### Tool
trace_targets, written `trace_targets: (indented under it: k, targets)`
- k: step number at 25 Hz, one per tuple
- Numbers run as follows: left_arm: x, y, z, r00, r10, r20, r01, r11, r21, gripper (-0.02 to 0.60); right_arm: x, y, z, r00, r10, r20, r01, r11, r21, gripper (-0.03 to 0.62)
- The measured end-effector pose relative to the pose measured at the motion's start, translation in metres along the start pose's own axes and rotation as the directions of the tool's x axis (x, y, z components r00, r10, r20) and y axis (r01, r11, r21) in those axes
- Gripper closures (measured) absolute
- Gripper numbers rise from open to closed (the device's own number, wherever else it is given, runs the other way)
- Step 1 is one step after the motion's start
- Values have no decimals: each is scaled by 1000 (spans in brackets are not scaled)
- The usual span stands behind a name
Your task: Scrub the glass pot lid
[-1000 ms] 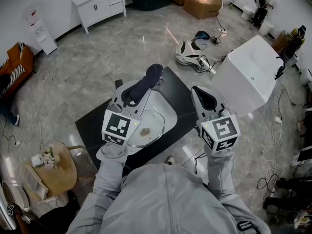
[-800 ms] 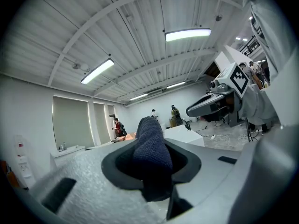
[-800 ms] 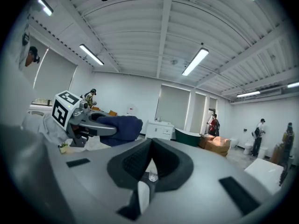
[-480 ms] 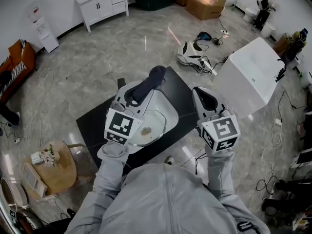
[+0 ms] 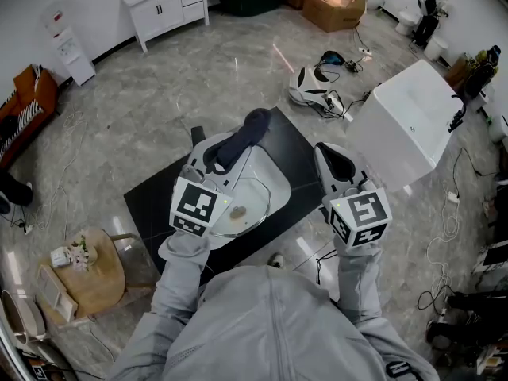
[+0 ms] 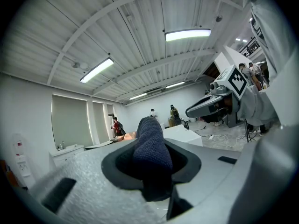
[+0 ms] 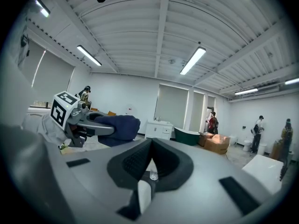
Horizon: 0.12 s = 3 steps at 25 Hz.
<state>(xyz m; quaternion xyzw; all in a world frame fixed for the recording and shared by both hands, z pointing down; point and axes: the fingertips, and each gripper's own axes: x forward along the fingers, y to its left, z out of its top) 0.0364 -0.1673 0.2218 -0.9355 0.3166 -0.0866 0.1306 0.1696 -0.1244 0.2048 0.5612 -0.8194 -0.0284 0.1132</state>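
Observation:
The glass pot lid [image 5: 255, 202] lies in a white basin [image 5: 274, 179] on a black table [image 5: 159, 201]; a brown spot shows at its middle. My left gripper [image 5: 238, 145] hovers over the basin's far rim, shut on a dark blue cloth [image 5: 252, 122]. In the left gripper view the cloth [image 6: 150, 143] bulges out between the jaws of that gripper [image 6: 152, 160]. My right gripper [image 5: 332, 155] hangs to the right of the basin, above the table's edge. Its jaws [image 7: 150, 158] meet with nothing between them. Both grippers point upward, away from the lid.
A large white box [image 5: 401, 121] stands to the right of the table. Cables and a white device [image 5: 309, 86] lie on the floor beyond it. A small wooden stool [image 5: 95, 272] is at the left. Further back are a white cabinet [image 5: 167, 6] and a cardboard box [image 5: 341, 2].
The left gripper with the cloth has drifted slightly right. The right gripper and the lid stay where they were.

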Motion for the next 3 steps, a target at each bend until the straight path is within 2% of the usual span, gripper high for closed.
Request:
trace_targets:
  k: [3]
  targets:
    - [-1,0,-2,1000,0,0,0,1000,-1,468,0,1,-2,1000,-1,-2,1,1000,-1,566]
